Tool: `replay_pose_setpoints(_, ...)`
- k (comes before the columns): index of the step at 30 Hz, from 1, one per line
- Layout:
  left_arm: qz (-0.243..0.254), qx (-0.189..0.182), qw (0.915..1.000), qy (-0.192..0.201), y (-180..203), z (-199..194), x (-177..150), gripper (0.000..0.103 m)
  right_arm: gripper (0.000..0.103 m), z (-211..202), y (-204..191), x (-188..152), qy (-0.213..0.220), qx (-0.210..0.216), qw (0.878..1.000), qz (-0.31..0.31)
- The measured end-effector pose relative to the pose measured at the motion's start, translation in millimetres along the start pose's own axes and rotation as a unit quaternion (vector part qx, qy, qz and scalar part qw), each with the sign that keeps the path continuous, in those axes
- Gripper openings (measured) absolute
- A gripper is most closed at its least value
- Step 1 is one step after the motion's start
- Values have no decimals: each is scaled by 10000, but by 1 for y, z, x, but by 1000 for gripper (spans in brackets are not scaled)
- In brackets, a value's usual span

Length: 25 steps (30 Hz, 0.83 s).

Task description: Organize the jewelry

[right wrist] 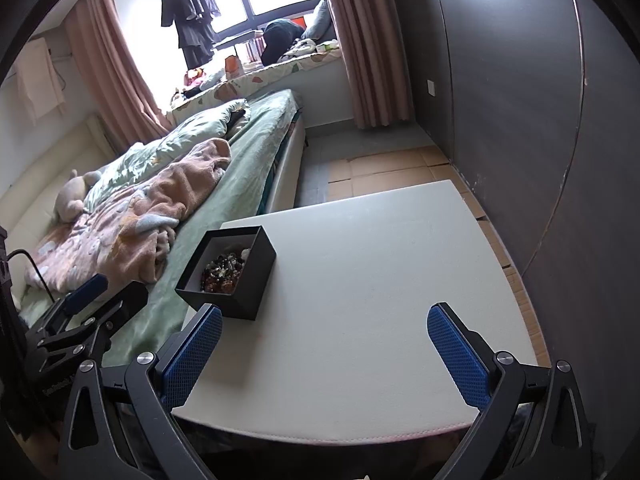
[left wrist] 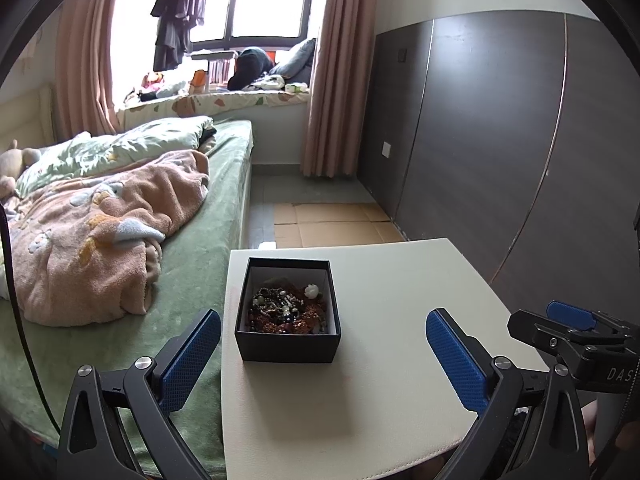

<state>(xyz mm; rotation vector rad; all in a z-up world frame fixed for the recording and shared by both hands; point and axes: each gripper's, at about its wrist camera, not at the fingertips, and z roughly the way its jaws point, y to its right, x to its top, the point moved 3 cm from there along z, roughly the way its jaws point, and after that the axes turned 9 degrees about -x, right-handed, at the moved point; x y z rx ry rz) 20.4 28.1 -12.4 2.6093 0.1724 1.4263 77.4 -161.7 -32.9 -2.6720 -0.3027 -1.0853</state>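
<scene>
Left wrist view: your left gripper [left wrist: 323,354] hangs low over the white counter [left wrist: 400,320] with its jaws spread wide and holding nothing, the black box [left wrist: 288,346] of tangled jewelry [left wrist: 286,310] sitting between the blue pads, near the counter's left edge beside the bed [left wrist: 192,248]; your right gripper [left wrist: 576,320] shows at the right rim, its jaws not readable from here. Right wrist view: your right gripper [right wrist: 325,354] is also wide open and empty above bare counter, the box off to its left, just past the left pad.
</scene>
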Motion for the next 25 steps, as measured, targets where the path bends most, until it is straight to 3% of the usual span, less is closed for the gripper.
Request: replay_pose_setpoints(25, 111, -64, 9999, 106, 3, -8, -2, 102, 103, 0, 0, -1, -5, -9, 10000, -20)
